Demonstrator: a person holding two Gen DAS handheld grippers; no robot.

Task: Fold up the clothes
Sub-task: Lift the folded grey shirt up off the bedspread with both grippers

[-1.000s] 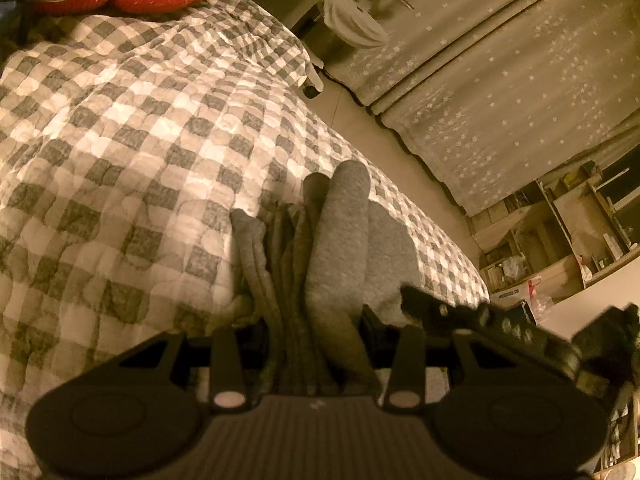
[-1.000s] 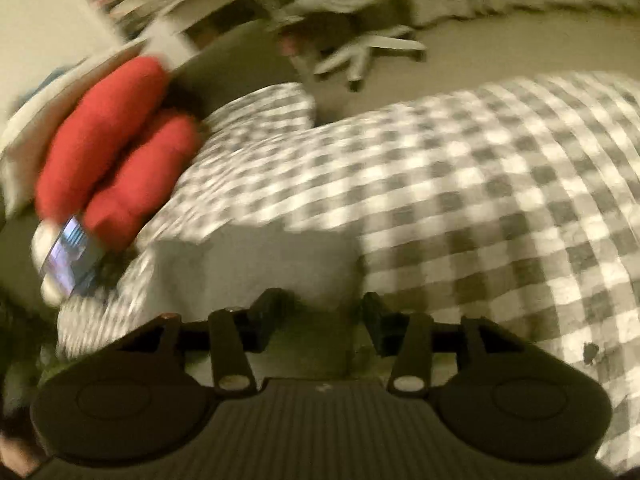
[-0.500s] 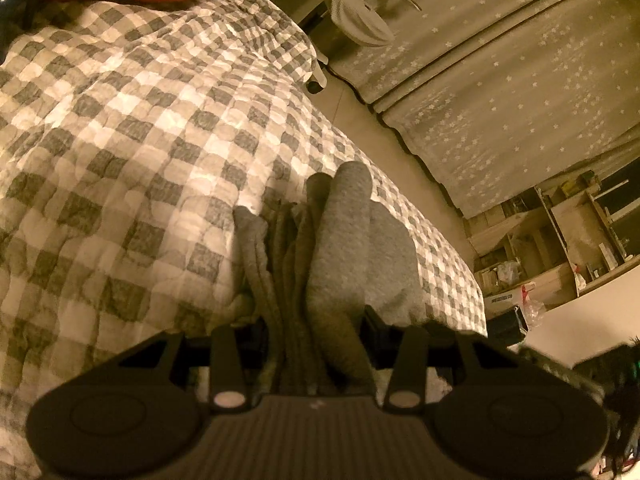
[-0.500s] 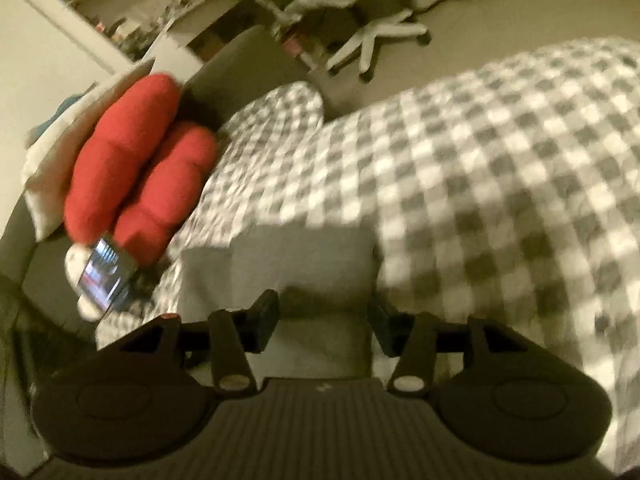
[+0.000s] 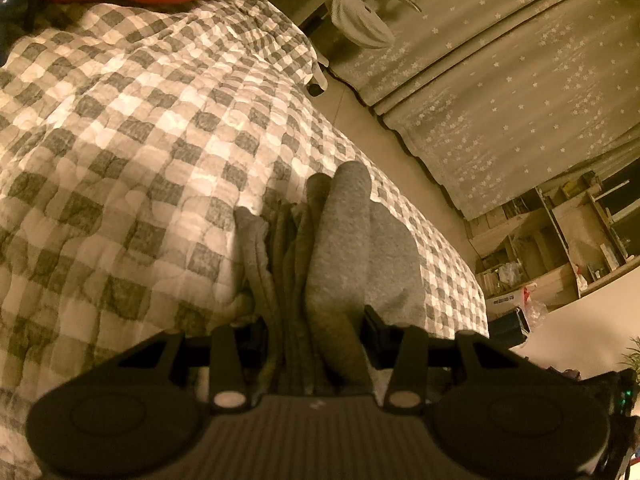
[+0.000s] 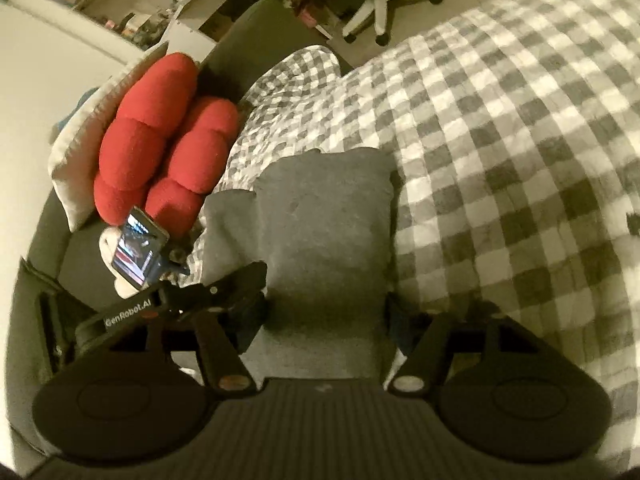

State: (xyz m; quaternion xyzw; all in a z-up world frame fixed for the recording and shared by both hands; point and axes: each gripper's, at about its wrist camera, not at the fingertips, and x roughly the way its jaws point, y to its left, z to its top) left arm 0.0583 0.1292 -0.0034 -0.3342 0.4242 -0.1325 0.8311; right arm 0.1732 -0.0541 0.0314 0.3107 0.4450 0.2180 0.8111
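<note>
Left gripper (image 5: 314, 326) clenched on bunched grey garment (image 5: 340, 248); right gripper (image 6: 326, 312) astride it, grip unclear — layers may slip apart near red cushion (image 6: 160, 132) on bed (image 6: 520, 140).

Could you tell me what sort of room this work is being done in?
Most likely a bedroom: a checked quilt covers a bed, star-patterned curtains hang alongside, and a red cushion sits at its head.

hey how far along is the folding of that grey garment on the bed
Partly done, it seems. The grey garment already lies doubled into a compact block on the checked quilt. In hand: the left tool clamps its bunched layers, and the right tool grips the flat edge. Left: final fold, smoothing, release.
</note>
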